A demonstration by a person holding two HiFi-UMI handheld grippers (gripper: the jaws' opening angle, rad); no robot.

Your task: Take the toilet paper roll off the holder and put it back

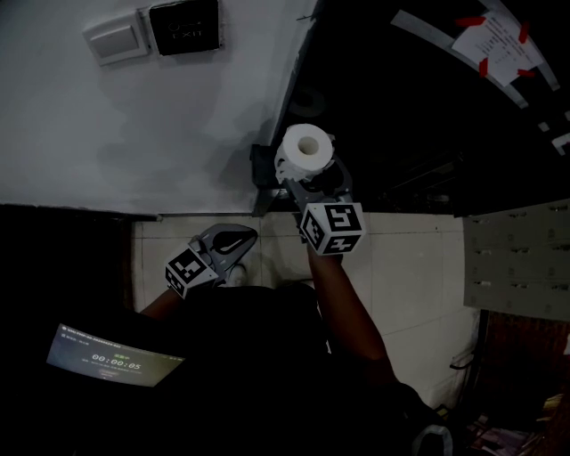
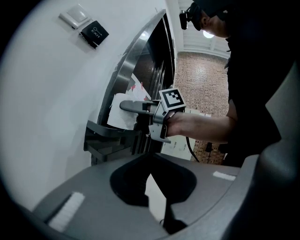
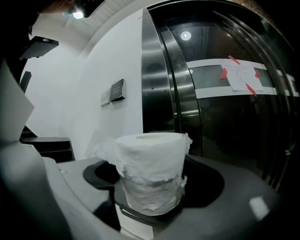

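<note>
My right gripper (image 1: 312, 175) is shut on a white toilet paper roll (image 1: 303, 147), which stands upright between its jaws with a loose torn sheet at one side (image 3: 151, 171). The roll sits close in front of the dark wall-mounted holder (image 1: 262, 175), beside the steel door frame. From the left gripper view, the roll (image 2: 123, 111) is just above the holder's arms (image 2: 108, 137) with the right gripper (image 2: 140, 107) on it. My left gripper (image 1: 237, 240) hangs lower left, away from the holder, its jaws together and nothing in them (image 2: 150, 164).
A white wall (image 1: 134, 134) carries a switch (image 1: 116, 40) and a black plate (image 1: 183, 25). Dark glass doors with a taped paper notice (image 1: 494, 40) stand to the right. Grey lockers (image 1: 521, 258) are at the right, and a lit screen (image 1: 111, 361) is lower left.
</note>
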